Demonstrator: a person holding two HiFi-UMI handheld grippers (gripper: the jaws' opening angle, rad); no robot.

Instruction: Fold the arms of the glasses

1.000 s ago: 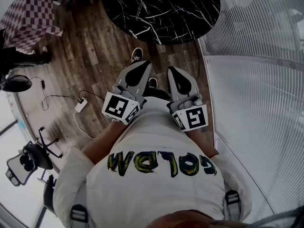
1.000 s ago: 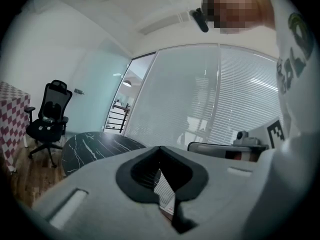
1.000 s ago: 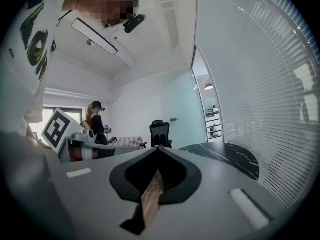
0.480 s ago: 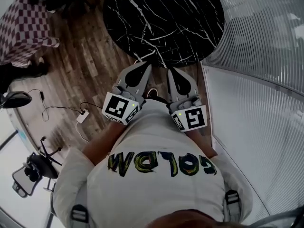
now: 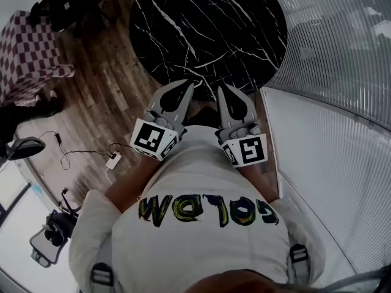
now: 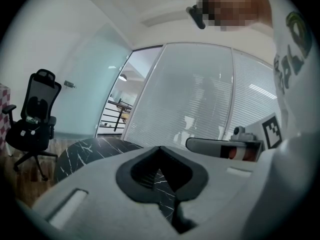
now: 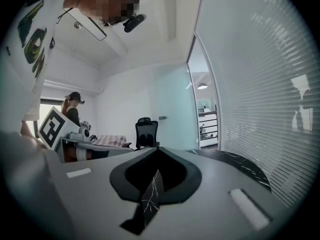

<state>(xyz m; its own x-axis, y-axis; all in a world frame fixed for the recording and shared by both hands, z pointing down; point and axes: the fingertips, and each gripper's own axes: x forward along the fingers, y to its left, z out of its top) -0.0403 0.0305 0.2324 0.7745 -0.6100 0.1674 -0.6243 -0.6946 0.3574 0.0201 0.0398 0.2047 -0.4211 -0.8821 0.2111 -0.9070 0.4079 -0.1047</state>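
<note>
left gripper, right gripper toward marble table

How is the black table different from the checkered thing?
The black table is round, dark with thin white veins; the checkered thing has straight edges and reddish-and-white squares. The black table is top middle in the head view; the checkered thing at its left edge. Both stand on the wooden floor.

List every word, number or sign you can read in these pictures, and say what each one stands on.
"COLD": coloured letters on the person's white shirt, head view, seen reversed; my best reading.
Letters left of it on the shirt: too distorted to read.
Cubes on the left tool and right tool: black-and-white square code markers, no words.
Shirt print in the gripper views: cut off, unreadable.
</note>
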